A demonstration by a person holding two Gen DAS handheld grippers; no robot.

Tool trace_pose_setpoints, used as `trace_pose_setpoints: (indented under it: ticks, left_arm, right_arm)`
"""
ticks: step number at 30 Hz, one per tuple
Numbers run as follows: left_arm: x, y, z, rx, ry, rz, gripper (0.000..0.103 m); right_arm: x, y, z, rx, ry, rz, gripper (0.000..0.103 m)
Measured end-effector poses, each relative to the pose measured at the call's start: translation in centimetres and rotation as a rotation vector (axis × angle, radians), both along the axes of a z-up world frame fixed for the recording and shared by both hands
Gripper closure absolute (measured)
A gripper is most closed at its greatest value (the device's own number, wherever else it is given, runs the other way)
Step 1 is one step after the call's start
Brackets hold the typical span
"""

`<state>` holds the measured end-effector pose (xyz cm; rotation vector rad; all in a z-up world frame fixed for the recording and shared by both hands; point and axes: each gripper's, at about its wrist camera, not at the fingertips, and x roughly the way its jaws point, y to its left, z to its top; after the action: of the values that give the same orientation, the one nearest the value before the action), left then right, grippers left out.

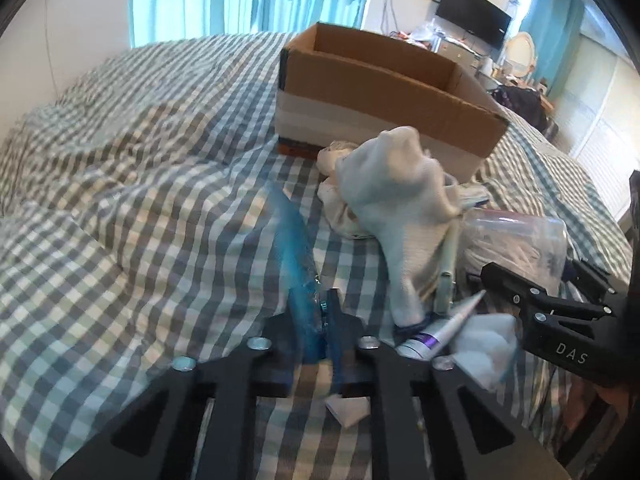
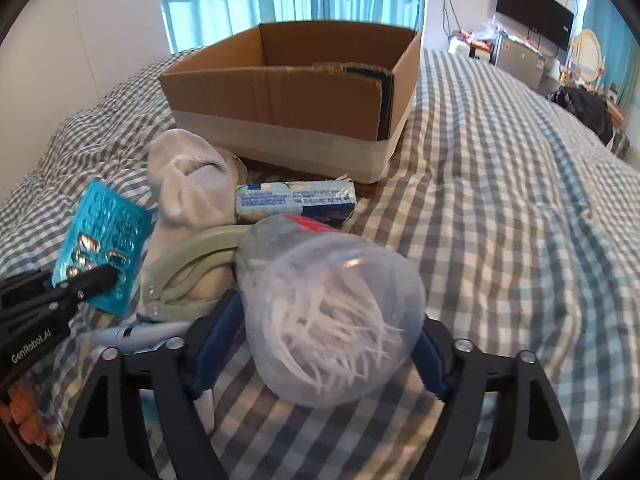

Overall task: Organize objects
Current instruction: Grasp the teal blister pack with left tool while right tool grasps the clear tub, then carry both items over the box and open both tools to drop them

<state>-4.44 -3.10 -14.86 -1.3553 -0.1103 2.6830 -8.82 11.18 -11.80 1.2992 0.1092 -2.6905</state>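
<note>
Checked green-and-white bedding covers the bed (image 2: 500, 200), everything sits on it. Cardboard box (image 2: 288, 100) is the landmark: open-topped, upright, looks empty from here, clearly the drop target. Clutter pile lies just in front of the box: white sock (image 2: 188, 184) nearest its front wall, wrapped blue-white pack (image 2: 296, 200) beside that, pale green hanger-like piece (image 2: 188, 252) and a small tube (image 1: 440, 328) further out from the box.

Right claw (image 2: 320, 360) closed around a clear plastic jar (image 2: 332, 320) of white sticks, jar lying sideways between the pads, lid end toward the box. Left claw (image 1: 320, 320) pinched narrow on a blue blister pack (image 1: 298, 264), held edge-on, out in front of the box and to its left.

Judgement: both items gripped, step is carry-to-box. Do it well: lift clear of the sock pile first, clear the box's front rim, lower inside before releasing. Jar is smooth and round, may slip or roll; keep it level, set against a box wall. Blister pack is thin; drop flat.
</note>
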Motion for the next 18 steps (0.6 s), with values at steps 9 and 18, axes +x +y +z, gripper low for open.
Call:
trace_pose_setpoints:
  ticks: [9, 18]
  left_arm:
    - [1.5, -0.3, 3.2, 0.003, 0.082, -0.009, 0.096]
    - [1.3, -0.6, 6.9, -0.018, 0.183, 0.013, 0.096]
  right_arm:
    - [2.2, 0.4, 3.3, -0.086, 0.067, -0.020, 0.039]
    - [3.1, 0.2, 8.3, -0.047, 0.195, -0.001, 0.040]
